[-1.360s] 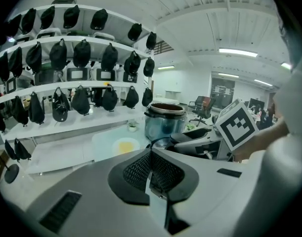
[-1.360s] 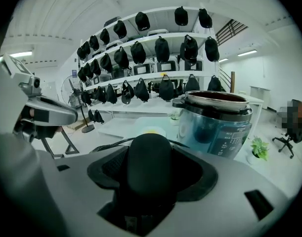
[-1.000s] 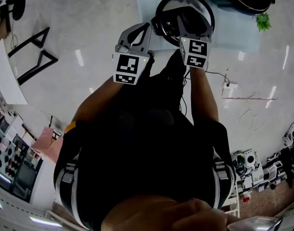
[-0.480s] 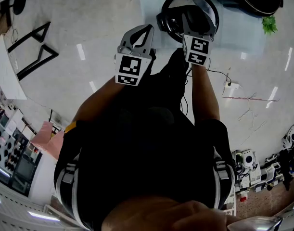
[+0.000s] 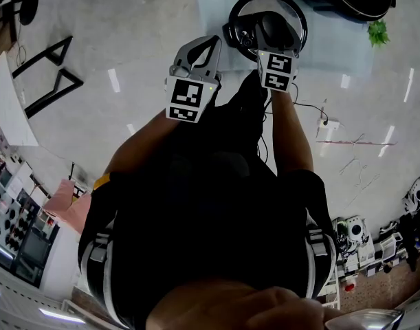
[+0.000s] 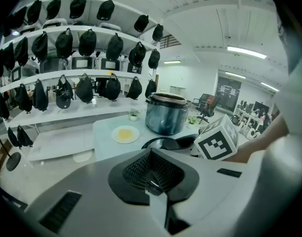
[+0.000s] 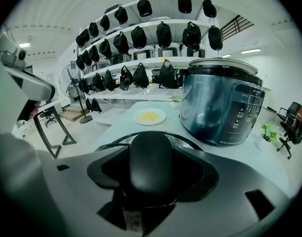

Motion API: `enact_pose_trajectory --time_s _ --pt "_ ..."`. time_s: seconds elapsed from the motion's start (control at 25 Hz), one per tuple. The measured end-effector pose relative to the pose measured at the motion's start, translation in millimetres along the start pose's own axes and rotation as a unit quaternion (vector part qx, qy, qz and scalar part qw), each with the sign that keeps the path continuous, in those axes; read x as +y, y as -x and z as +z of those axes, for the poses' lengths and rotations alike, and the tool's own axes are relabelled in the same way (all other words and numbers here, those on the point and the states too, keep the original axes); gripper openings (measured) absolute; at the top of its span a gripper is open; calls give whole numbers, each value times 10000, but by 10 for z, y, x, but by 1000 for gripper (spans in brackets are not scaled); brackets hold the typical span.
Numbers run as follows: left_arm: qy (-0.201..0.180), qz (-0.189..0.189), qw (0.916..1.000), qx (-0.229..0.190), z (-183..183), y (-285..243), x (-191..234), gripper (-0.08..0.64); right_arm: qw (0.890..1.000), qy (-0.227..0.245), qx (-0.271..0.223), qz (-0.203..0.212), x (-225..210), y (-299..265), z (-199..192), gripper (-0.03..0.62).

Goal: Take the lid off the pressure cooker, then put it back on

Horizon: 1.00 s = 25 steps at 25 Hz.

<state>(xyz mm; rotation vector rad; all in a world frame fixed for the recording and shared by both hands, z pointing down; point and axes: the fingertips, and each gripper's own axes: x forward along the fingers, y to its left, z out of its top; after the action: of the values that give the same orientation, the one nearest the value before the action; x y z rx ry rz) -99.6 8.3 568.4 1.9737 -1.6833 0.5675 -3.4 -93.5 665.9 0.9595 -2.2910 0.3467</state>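
Right gripper view has your right gripper (image 7: 151,174) clamped round the knob (image 7: 151,157) of the lid (image 6: 163,143), which is off and near-left of the pressure cooker (image 7: 220,107), and your left gripper (image 6: 153,181) closed on nothing, so a one-point hold may let it swing and seat crooked.

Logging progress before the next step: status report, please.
Left hand-held gripper shut, empty. Right hand-held gripper shut on lid handle. Lid off, cooker open beside it. Plate sits apart.
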Motion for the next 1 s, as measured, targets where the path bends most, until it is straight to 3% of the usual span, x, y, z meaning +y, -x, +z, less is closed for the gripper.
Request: enact_pose_trajectory --time_s 0.32,0.64,1.0 --pt "-34 -184 9989 -426 344 352 -115 7 9992 -231 -245 -217 29 582 332 301" --pt "-260 -869 9935 -680 492 750 -356 7 9959 -439 -650 -452 349 1424 736 271" --pt "-518 -1320 9845 -1037 679 1037 -693 7 9938 -386 -959 -419 681 2101 937 245"
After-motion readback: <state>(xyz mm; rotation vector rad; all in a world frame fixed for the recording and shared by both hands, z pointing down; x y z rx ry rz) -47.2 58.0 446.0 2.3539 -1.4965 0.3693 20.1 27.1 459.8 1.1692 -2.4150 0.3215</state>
